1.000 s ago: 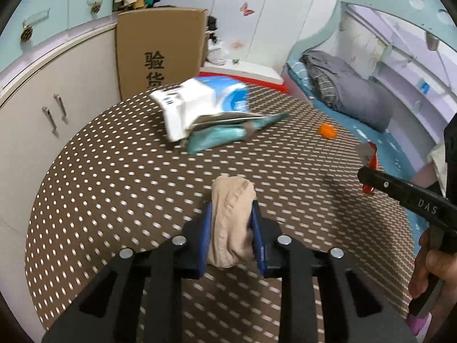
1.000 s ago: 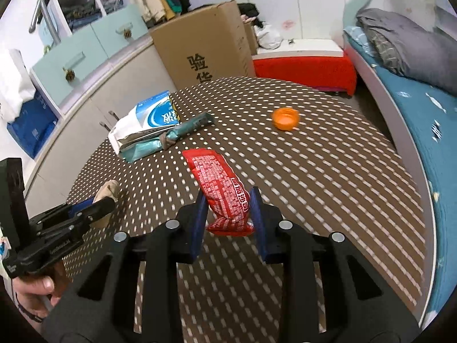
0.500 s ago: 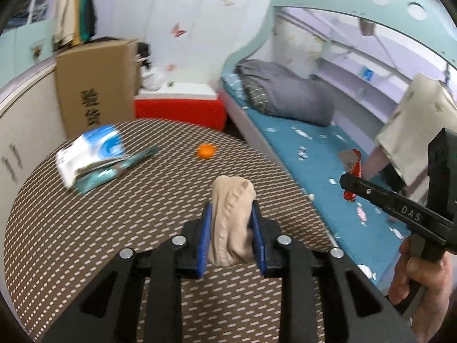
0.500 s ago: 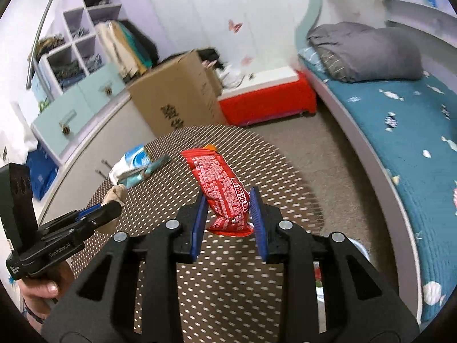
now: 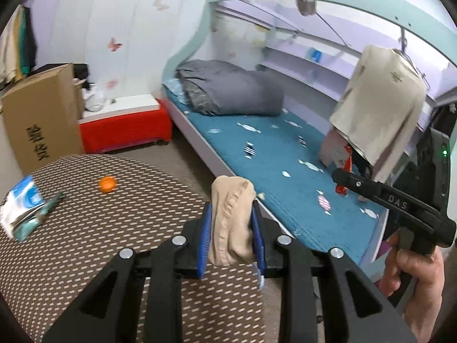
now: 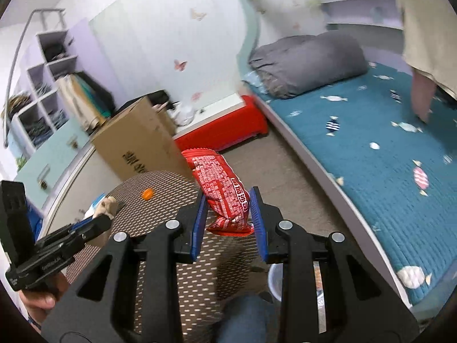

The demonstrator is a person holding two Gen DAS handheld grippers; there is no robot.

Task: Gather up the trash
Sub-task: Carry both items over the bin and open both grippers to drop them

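My left gripper (image 5: 231,240) is shut on a crumpled beige wad (image 5: 231,223), held above the right edge of the brown dotted round table (image 5: 85,243). My right gripper (image 6: 228,223) is shut on a red snack wrapper (image 6: 225,194), held in the air past the table's edge. It also shows at the right of the left wrist view (image 5: 342,181). An orange bottle cap (image 5: 108,184) and a blue-white packet with teal wrappers (image 5: 25,208) lie on the table. A pale bin (image 6: 275,281) shows on the floor below my right gripper, mostly hidden.
A bed with a blue cover (image 5: 285,177) and a grey duvet (image 5: 228,91) runs along the right. A cardboard box (image 5: 40,120) and a red step (image 5: 125,125) stand behind the table. A beige garment (image 5: 380,105) hangs at the right. A knee (image 6: 245,314) is below.
Both grippers have swung right and up, away from the table's middle toward its right edge and the bed, each keeping its item. The bin has come into the right wrist view.
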